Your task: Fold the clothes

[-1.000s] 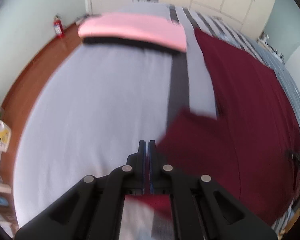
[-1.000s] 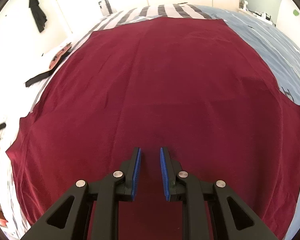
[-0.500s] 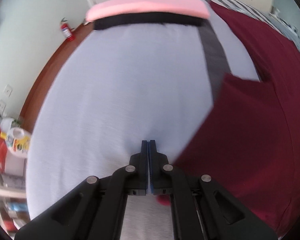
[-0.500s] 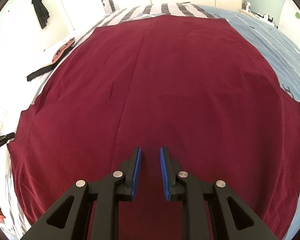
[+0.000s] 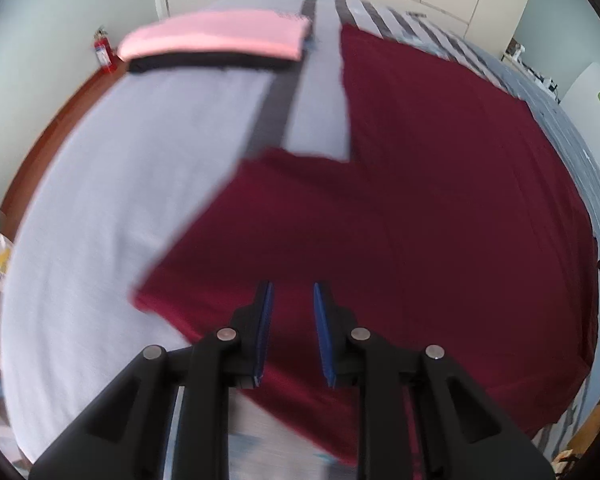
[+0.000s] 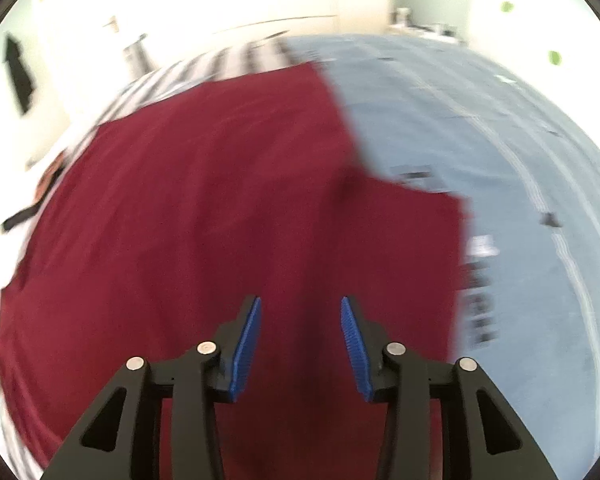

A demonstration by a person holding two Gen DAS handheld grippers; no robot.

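From my remote station I see a bed (image 5: 112,184) with a pale sheet crossed by dark stripes. A maroon T-shirt (image 5: 440,208) lies spread flat across it, one sleeve toward 9 o'clock. At 11 o'clock a folded pink garment (image 5: 220,38) rests on a folded black garment (image 5: 204,65).

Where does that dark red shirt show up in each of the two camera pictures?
Left wrist view: the dark red shirt fills the centre and right, one sleeve spread toward the left.
Right wrist view: the shirt fills the centre and left, one sleeve at right.
Shared landmark: the striped bedding beyond its far edge.
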